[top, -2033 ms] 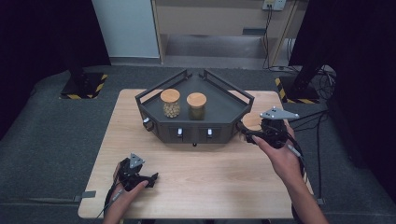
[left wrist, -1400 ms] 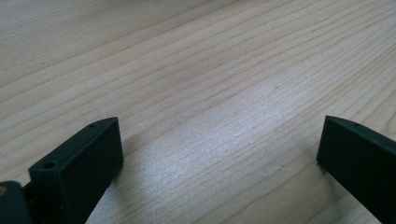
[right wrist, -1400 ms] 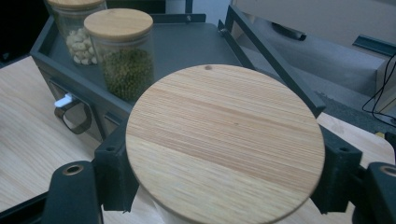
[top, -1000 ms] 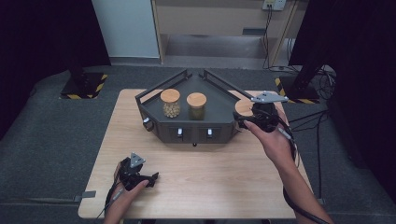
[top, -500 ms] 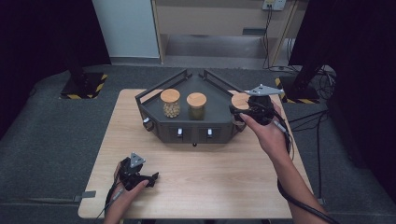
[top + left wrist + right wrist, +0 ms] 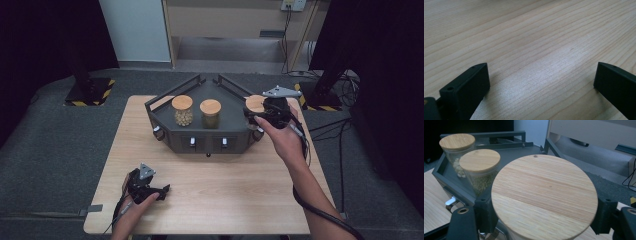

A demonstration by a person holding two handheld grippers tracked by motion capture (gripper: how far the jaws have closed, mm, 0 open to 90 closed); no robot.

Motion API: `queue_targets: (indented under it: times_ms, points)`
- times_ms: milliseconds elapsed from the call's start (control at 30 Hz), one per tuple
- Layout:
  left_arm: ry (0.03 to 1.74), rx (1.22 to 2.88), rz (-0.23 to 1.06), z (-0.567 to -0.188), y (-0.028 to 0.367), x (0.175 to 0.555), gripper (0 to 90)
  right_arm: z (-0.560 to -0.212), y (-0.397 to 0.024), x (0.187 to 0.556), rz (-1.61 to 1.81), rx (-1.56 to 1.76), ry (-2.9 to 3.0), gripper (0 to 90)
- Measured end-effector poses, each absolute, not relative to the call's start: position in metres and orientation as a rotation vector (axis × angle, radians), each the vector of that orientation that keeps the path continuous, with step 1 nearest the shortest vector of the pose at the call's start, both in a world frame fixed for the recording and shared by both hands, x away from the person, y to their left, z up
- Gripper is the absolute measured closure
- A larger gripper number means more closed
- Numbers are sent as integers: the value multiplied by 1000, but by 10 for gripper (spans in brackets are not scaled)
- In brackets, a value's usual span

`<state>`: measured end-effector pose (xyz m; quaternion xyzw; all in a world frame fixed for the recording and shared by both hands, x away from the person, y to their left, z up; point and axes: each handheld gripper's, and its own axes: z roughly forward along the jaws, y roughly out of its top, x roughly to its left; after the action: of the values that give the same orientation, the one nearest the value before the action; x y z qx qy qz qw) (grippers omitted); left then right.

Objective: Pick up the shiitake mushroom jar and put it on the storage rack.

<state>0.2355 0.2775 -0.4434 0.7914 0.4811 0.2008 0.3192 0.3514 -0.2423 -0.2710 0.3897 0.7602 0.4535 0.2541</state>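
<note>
Right tool (image 6: 257, 116) clamps the wooden-lidded jar (image 6: 254, 103) at the tray's (image 6: 165, 102) right edge, frame centre-right. Left tool (image 6: 161, 191) rests wide open, empty, on the counter (image 6: 240, 200) lower left.

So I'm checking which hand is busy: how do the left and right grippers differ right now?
The right gripper is shut on a wooden-lidded jar, raised at the black tray's right end; the left gripper is open and holds nothing, low over the bare table. Both are hand-held, with black fingers.

Even overhead light falls on the pale wooden table (image 6: 210, 200), its surroundings sinking into darkness. Soft sheen glazes the woodgrain; the nearest lid (image 6: 544, 197) looks slightly soft.
</note>
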Motion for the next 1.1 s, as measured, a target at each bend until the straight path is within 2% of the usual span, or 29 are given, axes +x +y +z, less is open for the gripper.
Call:
queue_targets:
  times_ms: [1100]
  points:
    - [1264,2079,529,-444,277,235,0,-267,-206,389,1176,1049,2072,255]
